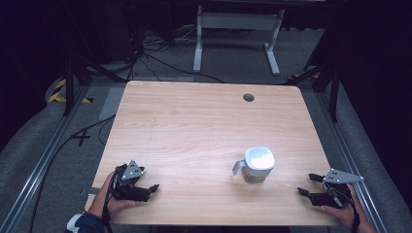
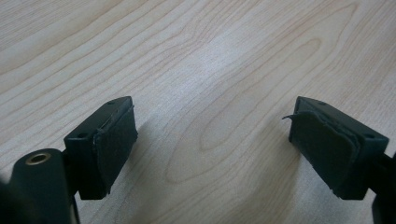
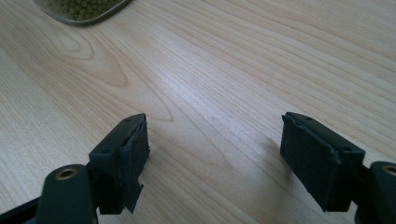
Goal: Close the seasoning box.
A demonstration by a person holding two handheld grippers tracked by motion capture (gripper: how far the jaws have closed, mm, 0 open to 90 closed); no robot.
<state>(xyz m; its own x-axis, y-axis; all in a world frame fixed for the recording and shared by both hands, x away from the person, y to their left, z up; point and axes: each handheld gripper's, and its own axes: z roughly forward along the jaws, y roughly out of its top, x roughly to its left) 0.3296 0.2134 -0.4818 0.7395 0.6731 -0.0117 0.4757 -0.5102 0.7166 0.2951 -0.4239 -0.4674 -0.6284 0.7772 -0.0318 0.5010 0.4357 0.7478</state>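
A clear jar (image 1: 256, 166) with a white lid and a grey handle on its left stands on the wooden table (image 1: 194, 126), right of centre and near the front. Small green beads show in its base (image 3: 81, 9) at the top left of the right gripper view. My left gripper (image 1: 147, 188) rests at the front left corner, held in a hand, open with nothing between its pads (image 2: 114, 147). At the front right edge my right gripper (image 1: 310, 184) is open too, its jaws wide apart over bare wood, pointing left toward the jar and well short of it.
A round cable hole (image 1: 248, 97) sits near the table's far edge. Beyond the table stand a white desk frame (image 1: 238, 29), loose cables on the grey floor (image 1: 160, 48), and metal rails (image 1: 43, 160) along both sides.
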